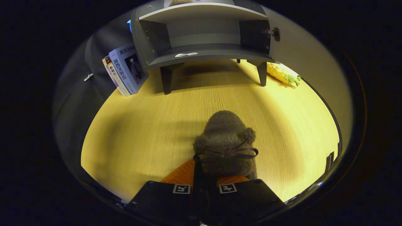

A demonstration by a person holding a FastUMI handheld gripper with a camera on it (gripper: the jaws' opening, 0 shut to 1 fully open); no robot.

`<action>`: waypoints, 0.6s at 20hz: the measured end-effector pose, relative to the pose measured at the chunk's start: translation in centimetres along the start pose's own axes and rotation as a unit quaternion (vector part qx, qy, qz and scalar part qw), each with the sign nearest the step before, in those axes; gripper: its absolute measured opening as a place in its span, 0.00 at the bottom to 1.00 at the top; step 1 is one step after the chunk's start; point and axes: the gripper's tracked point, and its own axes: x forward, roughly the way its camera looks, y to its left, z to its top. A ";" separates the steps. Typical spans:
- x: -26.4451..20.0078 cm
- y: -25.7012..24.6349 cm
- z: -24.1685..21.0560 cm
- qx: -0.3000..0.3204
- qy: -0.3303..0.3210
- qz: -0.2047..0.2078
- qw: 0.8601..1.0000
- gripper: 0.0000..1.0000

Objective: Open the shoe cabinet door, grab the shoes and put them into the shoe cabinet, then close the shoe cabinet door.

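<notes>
- Gripper (204,175) low over wooden tabletop (141,131), fingers drawn close, pinching rear edge of fuzzy grey-brown shoe (226,138).
- Shoe sticking forward from between fingers, toe aimed at shoe cabinet (201,34); two pom-poms and thin dark bow (226,153) across its top, just ahead of fingertips.
- Can't tell if sole is touching table or lifted clear.
- Grey shoe cabinet well beyond shoe, standing on short legs at far side of table, front wide open.
- Cabinet door (257,36) swung out at right side, small handle (272,32) on its edge.
- Inner shelf bare apart from small pale sticker (186,54) near front lip.
- Something fuzzy on top of cabinet, mostly cut off, can't identify.
- Couple of books (124,71) leaning upright against cabinet's left side.
- Yellow corn-shaped plush toy (282,73) lying on table right of cabinet, near its right front leg.
</notes>
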 end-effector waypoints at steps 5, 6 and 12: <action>1.9 -0.5 1.9 -0.017 -0.024 -0.009 1.000 0.22; 2.1 -0.7 2.0 -0.016 -0.022 -0.014 1.000 0.21; 2.8 -1.3 2.8 -0.009 -0.021 -0.012 1.000 0.16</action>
